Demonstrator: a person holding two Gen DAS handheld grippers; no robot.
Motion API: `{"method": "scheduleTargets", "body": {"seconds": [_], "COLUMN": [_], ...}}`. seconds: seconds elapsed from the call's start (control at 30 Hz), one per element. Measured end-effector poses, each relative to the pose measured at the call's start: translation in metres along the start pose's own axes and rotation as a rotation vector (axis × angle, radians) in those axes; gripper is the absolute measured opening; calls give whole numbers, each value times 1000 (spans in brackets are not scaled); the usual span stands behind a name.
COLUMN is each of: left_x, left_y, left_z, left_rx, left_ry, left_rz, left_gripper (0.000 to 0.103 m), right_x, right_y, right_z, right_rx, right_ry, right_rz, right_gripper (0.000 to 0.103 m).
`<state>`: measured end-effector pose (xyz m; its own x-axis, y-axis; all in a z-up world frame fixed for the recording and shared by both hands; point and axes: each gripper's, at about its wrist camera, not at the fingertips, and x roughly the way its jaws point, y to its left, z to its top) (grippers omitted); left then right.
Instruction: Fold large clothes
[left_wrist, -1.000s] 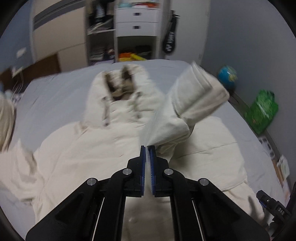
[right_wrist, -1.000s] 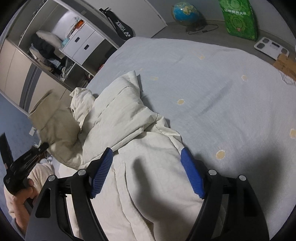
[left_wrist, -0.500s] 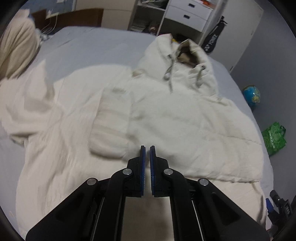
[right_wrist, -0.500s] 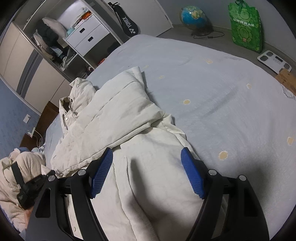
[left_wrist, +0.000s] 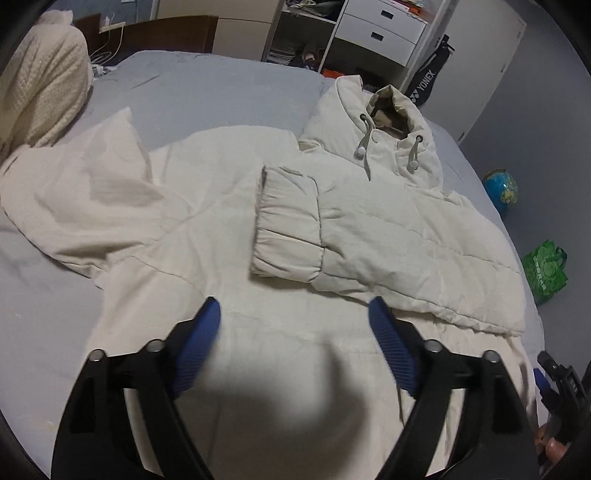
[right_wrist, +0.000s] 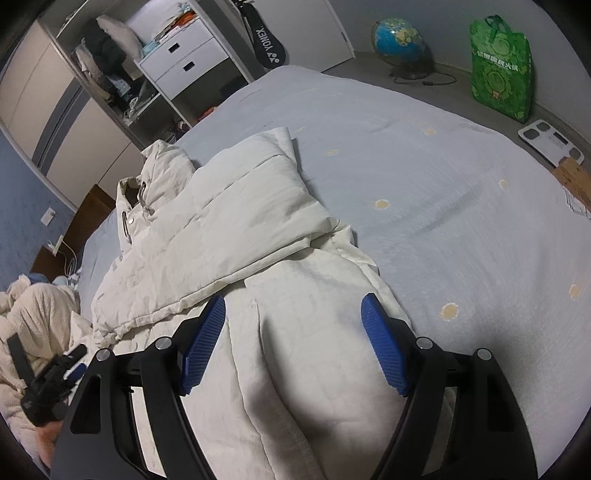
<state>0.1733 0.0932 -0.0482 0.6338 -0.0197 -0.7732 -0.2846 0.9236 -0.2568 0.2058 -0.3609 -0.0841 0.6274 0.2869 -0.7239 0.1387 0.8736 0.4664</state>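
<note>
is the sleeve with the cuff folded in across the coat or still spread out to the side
Folded in. The sleeve lies across the front of the coat, its cuff resting mid-chest below the hood.

Cream jacket (left_wrist: 388, 229); pale blue, perhaps yellow-dotted bedsheet (right_wrist: 443, 166).

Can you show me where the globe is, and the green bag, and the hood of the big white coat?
globe (right_wrist: 397, 38), right wrist view, on the blue ball.
green bag (right_wrist: 500, 72), right wrist view, on the middle of its printed front.
hood (left_wrist: 391, 110), left wrist view, on the rim around its opening.
</note>
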Motion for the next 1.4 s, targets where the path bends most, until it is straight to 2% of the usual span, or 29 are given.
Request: {"method": "scheduleTargets", "body": {"seconds": [0.1, 0.4, 0.53, 0.67, 0.73, 0.93, 1.03, 1.2, 1.4], "left_x": [-14, -43, -58, -68, -72, -72, -74, -76, -78], "left_y": [9, 49, 77, 101, 105, 100, 106, 129, 178], "left_z": [2, 5, -2, -10, -11, -10, -10, -7, 8], "left_rx": [6, -19, -95, -222, -253, -235, -261, -351, -397], "left_ry": [-10, -32, -65, -77, -105, -111, -116, -104, -101], "left_rz": [6, 33, 22, -18, -20, -47, -64, -83, -19], "left_gripper": [89, 92, 95, 95, 95, 95, 95, 95, 95], "right_x": [0, -15, -23, -30, -32, -34, -35, -41, -40], "right_y": [6, 27, 42, 62, 70, 88, 96, 97, 98], "right_z": [-2, -16, -28, -41, -48, -67, -76, -87, -89], "right_rx": [-30, -133, -211, -331, -385, -516, -573, -601, -611], "right_ry": [7, 28, 69, 105, 125, 166, 178, 191, 187], "right_rz": [-5, -11, -11, -20, -31, -74, -105, -119, -128], "right_gripper": [73, 76, 77, 80, 80, 80, 80, 80, 80]}}
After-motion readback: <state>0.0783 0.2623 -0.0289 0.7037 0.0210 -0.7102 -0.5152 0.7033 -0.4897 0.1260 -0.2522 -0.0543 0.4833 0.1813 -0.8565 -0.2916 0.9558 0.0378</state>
